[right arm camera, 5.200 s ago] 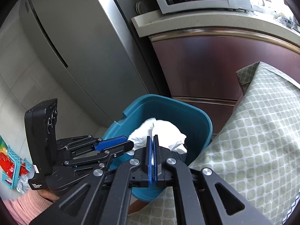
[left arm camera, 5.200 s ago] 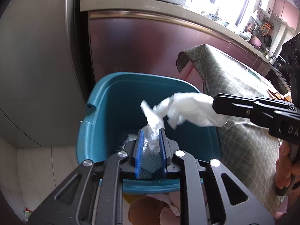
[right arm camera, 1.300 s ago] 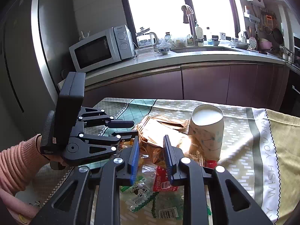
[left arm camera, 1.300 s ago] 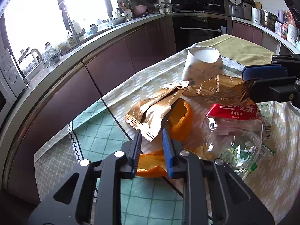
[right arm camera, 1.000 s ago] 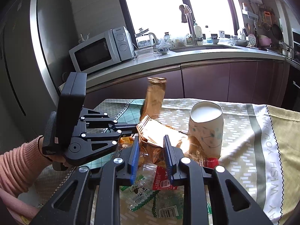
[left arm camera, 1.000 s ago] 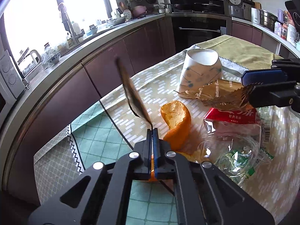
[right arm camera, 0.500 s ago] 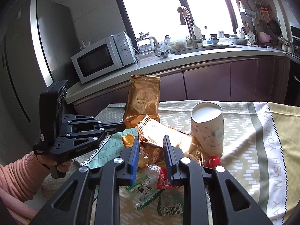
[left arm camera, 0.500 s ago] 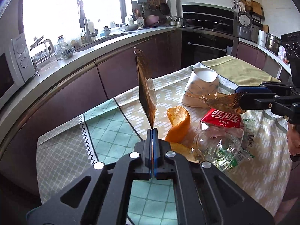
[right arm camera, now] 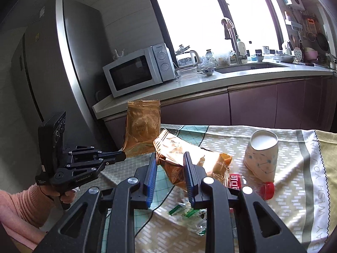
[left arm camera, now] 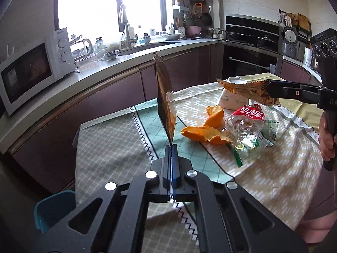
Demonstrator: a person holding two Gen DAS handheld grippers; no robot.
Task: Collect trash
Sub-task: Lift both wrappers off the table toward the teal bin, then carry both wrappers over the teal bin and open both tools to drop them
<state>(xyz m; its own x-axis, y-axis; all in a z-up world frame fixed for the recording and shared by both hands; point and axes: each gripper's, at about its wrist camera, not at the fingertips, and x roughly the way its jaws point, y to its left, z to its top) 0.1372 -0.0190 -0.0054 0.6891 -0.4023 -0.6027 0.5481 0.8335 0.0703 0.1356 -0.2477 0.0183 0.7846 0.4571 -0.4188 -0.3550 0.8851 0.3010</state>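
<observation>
Change: half a second ago the gold snack wrapper (left arm camera: pixel 165 103) hung just over the orange peel (left arm camera: pixel 203 133); now it is lifted higher and further from the trash pile, and the crumpled gold wrapper (right arm camera: pixel 189 158), then low by the paper cup, is raised off the cloth
Left gripper (left arm camera: pixel 171 147): jaws clenched on the bottom edge of the gold snack wrapper, which stands upright above them
Right gripper (right arm camera: pixel 169 177): jaws grasping the crumpled gold wrapper, part open around its bulk
Left on table: orange peel, crushed plastic bottle (left arm camera: pixel 245 124) with red label, green-printed film, upturned paper cup (right arm camera: pixel 262 152)
Table (left arm camera: pixel 109 147): covered by a patterned cloth in green, grey and yellow
Bin: teal trash bin (left arm camera: pixel 53 209) on the floor beside the table's near corner
Room: kitchen with microwave (right arm camera: pixel 137 71), steel fridge (right arm camera: pixel 54 63), sink under a bright window, dark oven
</observation>
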